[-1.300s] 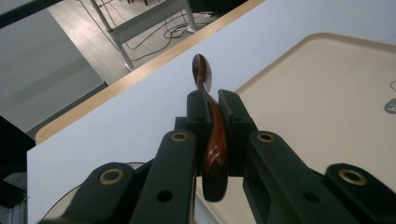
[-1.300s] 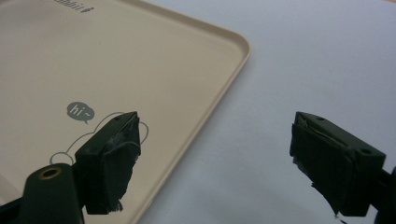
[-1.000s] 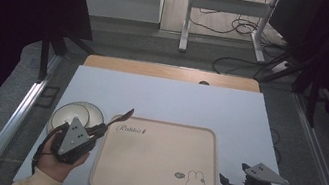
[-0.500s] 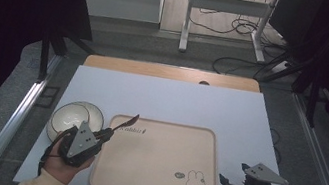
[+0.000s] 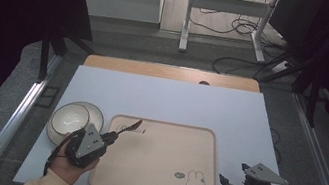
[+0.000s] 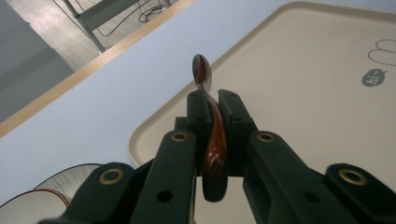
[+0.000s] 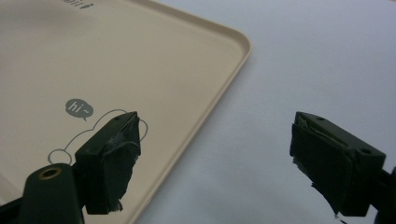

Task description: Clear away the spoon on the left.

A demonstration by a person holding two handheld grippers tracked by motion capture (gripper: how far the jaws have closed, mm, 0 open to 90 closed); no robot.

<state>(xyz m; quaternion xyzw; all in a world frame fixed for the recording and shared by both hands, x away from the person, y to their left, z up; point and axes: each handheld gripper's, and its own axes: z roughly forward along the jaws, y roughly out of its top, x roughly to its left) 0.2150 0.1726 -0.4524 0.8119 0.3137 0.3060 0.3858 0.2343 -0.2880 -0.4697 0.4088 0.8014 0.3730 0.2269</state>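
A dark red-brown spoon (image 5: 129, 125) (image 6: 212, 140) is clamped by its handle in my left gripper (image 5: 112, 137) (image 6: 214, 100), which is shut on it. The spoon's bowl end points over the left corner of the beige tray (image 5: 158, 177) (image 6: 327, 56). A white bowl (image 5: 68, 118) (image 6: 32, 210) sits just left of the tray, beside the left hand. My right gripper (image 5: 225, 179) (image 7: 217, 154) stands open at the tray's right edge near the bunny drawing (image 5: 196, 184), with nothing between its fingers.
The tray (image 7: 116, 51) lies on a pale blue-white table top (image 5: 166, 98) with a wooden strip along its far edge (image 5: 171, 72). Metal rails run along both sides of the table. A desk frame and cables stand on the floor beyond.
The left gripper with the spoon has shifted slightly right, off the bowl and toward the tray's left edge, uncovering more of the bowl. The right gripper has stayed in place.
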